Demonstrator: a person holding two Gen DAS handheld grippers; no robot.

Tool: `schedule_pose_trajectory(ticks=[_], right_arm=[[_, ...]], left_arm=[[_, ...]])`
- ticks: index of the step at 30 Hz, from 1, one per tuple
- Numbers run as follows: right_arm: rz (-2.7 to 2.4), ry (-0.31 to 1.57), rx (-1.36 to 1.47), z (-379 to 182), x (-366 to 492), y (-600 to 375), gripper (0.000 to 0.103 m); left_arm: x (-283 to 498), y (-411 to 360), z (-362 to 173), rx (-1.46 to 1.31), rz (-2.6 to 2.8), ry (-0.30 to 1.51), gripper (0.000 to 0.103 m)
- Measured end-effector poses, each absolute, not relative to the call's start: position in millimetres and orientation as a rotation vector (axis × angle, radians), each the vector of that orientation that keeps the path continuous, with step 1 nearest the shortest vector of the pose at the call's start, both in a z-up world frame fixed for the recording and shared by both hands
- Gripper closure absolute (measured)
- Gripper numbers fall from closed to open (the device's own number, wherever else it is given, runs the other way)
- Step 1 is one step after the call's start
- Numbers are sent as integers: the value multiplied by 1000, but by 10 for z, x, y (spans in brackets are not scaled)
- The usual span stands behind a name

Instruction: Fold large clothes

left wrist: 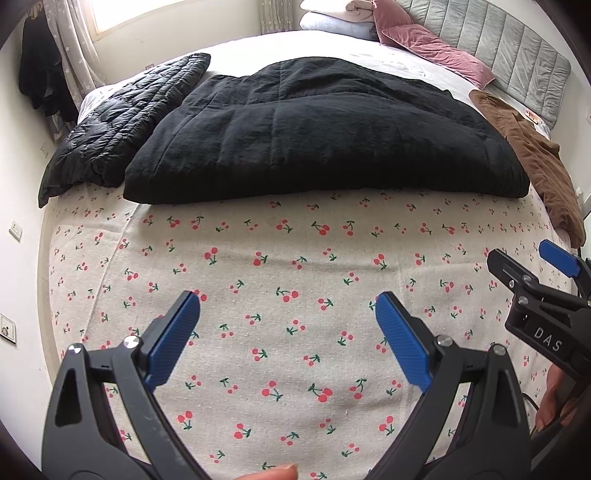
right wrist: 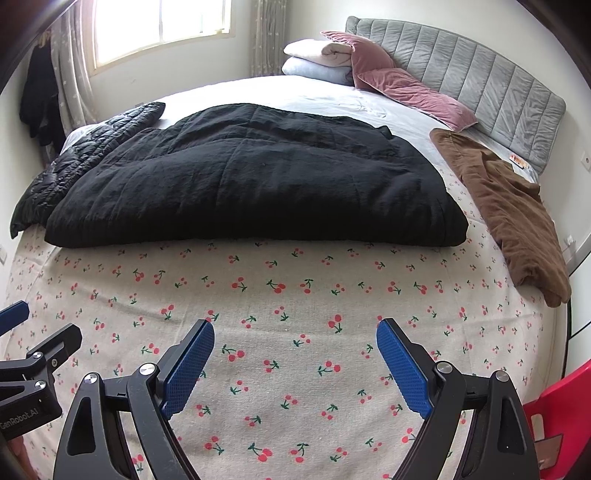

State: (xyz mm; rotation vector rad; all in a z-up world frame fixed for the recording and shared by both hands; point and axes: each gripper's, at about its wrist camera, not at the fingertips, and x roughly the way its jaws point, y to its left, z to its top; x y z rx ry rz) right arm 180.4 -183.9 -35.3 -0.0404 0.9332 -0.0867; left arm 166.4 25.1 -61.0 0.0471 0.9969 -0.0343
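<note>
far left, the shiny quilted jacket (left wrist: 122, 122) waits aside. my left gripper (left wrist: 288, 314) hovers with blades spread wide, gripping nothing; the black padded coat (left wrist: 317, 133) lies flat mid-bed, near edge facing me for an easy grab. right gripper (right wrist: 295, 341) likewise spread and empty; brown garment (right wrist: 509, 206) sits far right.

A cloth with a red cherry print (right wrist: 295, 369) covers the near part of the bed. Behind it lies a pale bed sheet (right wrist: 295, 92). A grey padded headboard (right wrist: 480, 85) stands at the right side. 2 pink velvet pillows (right wrist: 413, 92) lean against it, and beside them folded white and pale blue bedding (right wrist: 317, 61) is stacked. A bright window (right wrist: 159, 26) with a curtain (right wrist: 74, 81) is at the far left. Dark clothing (right wrist: 37, 96) hangs by the curtain. A red object (right wrist: 569, 398) shows at the right edge.
</note>
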Motion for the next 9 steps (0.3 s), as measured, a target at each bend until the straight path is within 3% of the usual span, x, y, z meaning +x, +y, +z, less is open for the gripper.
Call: schedule_pose_trajectory(ticks=[9], right_arm=[[-82, 942, -39, -382, 1807, -1829, 12]], left_arm=[[1648, 257, -622, 61, -34, 999, 7]])
